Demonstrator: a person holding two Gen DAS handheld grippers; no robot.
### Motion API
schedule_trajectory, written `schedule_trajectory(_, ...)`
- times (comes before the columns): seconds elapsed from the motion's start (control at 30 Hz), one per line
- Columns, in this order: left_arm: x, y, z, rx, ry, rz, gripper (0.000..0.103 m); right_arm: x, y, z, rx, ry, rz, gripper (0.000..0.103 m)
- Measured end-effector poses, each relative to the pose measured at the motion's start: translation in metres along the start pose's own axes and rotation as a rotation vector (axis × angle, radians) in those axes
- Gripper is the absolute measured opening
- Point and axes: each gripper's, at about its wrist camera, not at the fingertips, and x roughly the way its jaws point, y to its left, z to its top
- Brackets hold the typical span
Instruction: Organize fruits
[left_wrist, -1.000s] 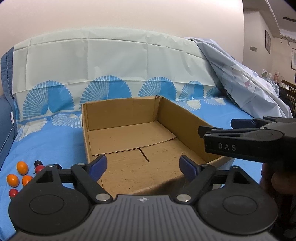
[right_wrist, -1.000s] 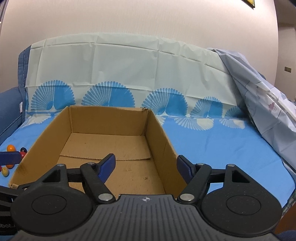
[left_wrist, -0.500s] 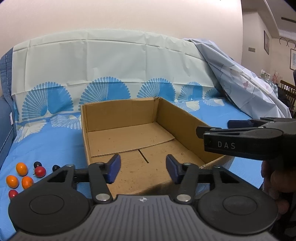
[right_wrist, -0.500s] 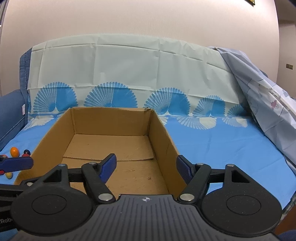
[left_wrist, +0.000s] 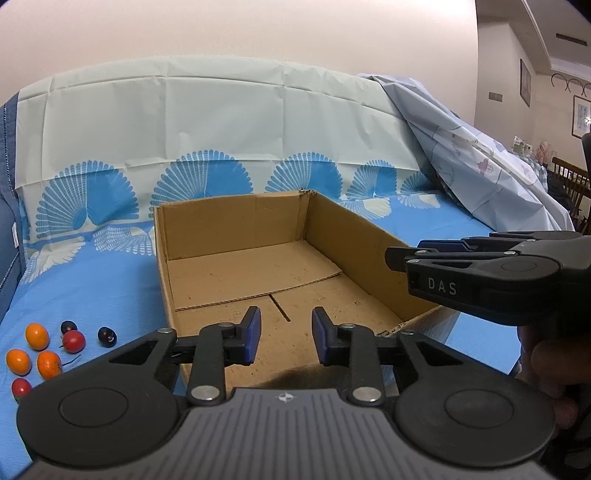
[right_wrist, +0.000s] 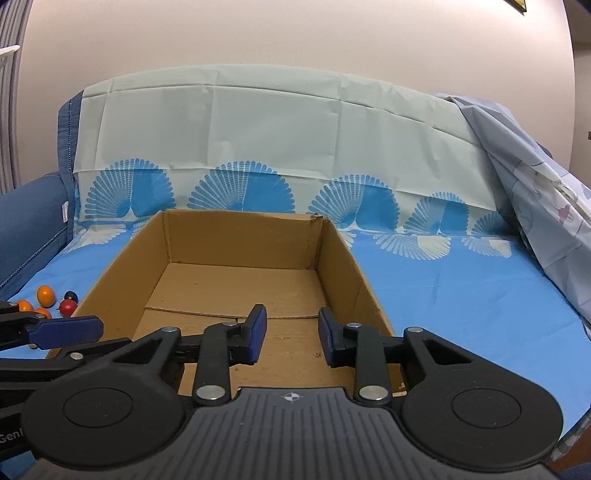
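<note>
An empty cardboard box (left_wrist: 354, 236) (right_wrist: 343, 258) sits open on a blue patterned sheet. Several small fruits lie left of it: orange ones (left_wrist: 37, 336), red ones (left_wrist: 74, 340) and dark ones (left_wrist: 107, 334); some also show in the right wrist view (right_wrist: 46, 294). My left gripper (left_wrist: 286, 338) hangs over the box's near edge, partly open and empty. My right gripper (right_wrist: 291, 334) is beside it over the same edge, partly open and empty. It shows side-on in the left wrist view (left_wrist: 480, 269).
A pale sheet (right_wrist: 277, 125) covers the sofa back behind the box. A crumpled light-blue cloth (left_wrist: 480, 166) is heaped at the right. A blue armrest (right_wrist: 26, 229) borders the left. Blue sheet lies right of the box.
Both grippers' fingers have narrowed, the left one first and then the right. The view has barely shifted; the fruits and the box have not moved.
</note>
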Motion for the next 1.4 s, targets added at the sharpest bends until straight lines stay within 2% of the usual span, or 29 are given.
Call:
schedule_trajectory(0.7, -0.005, 0.000, -0.001, 0.003, -0.011, 0.000, 0.031, -0.001, 0.005, 0.002, -0.002, 0.002, 0.022, 0.032)
schedule_trajectory(1.0, -0.017, 0.005, -0.001, -0.009, -0.027, 0.005, 0.029, -0.005, 0.028, 0.003, -0.080, -0.018, 0.041, 0.032)
schedule_trajectory(1.2, -0.019, 0.005, 0.000, -0.011, -0.031, 0.003, 0.029, -0.008, 0.035, 0.002, -0.120, -0.036, 0.017, 0.032)
schedule_trajectory(1.4, -0.020, 0.005, 0.002, -0.014, -0.032, 0.003, 0.029, -0.006, 0.032, 0.005, -0.085, -0.032, -0.005, 0.033)
